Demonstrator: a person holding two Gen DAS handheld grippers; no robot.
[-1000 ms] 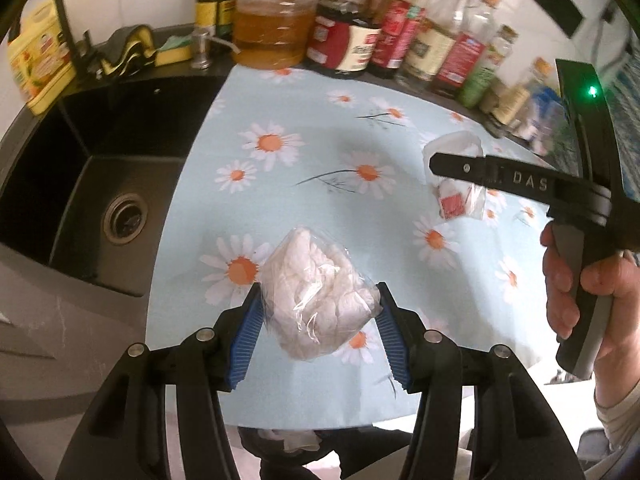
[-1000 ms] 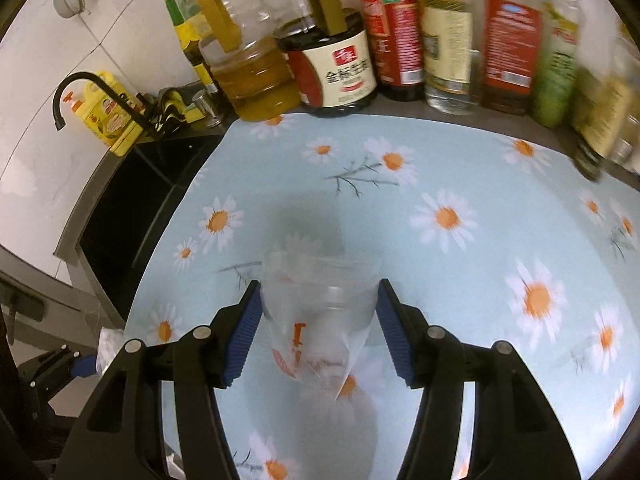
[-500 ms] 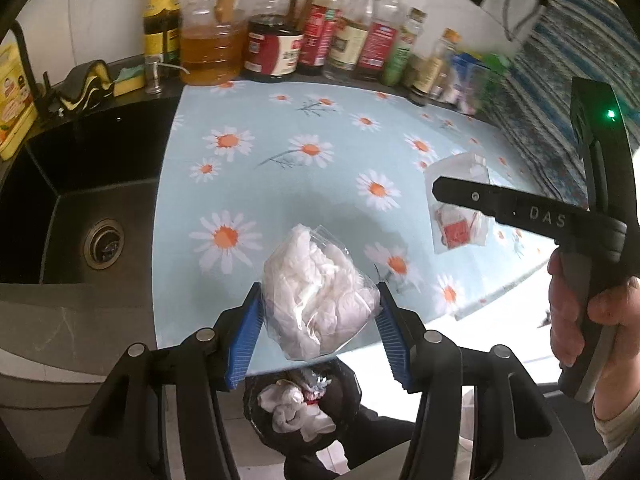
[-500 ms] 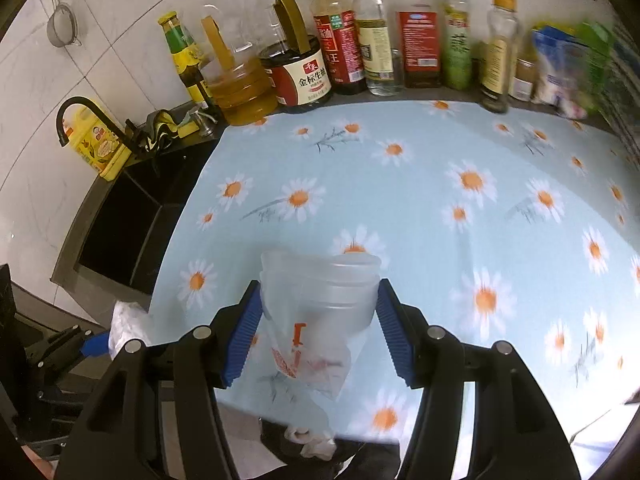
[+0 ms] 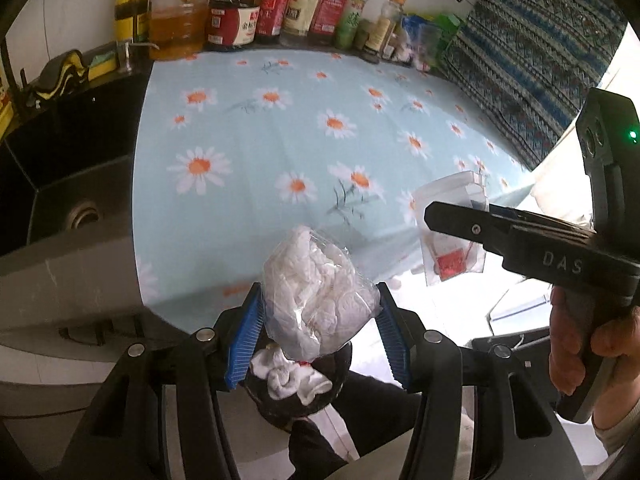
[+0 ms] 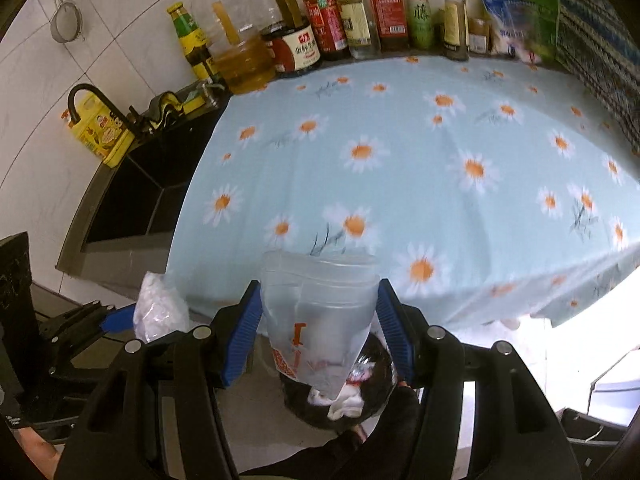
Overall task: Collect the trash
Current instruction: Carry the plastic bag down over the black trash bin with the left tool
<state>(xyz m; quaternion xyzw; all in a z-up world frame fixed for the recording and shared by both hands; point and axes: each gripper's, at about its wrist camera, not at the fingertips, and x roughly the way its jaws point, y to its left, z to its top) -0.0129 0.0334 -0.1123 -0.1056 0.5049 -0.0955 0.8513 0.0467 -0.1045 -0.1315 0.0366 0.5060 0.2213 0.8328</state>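
Both grippers had drawn back off the daisy tablecloth (image 6: 460, 208) to its front edge, above the black trash bin (image 6: 376, 400). Your left gripper (image 5: 320, 332) clenched the bag of crumpled tissue (image 5: 316, 300), long axis upright. Your right gripper (image 6: 320, 328) clamped the clear plastic packet (image 6: 316, 320), tapered end pointing down into the bin.

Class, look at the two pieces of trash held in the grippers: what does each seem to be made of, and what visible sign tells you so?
Left gripper: a clear bag, apparently thin glossy plastic film, shown by its shiny creases; the crumpled white filling looks like matte tissue paper, though cloth is possible.
Right gripper: an empty pouch, seemingly translucent soft plastic with red print; the tablecloth shows faintly through it.
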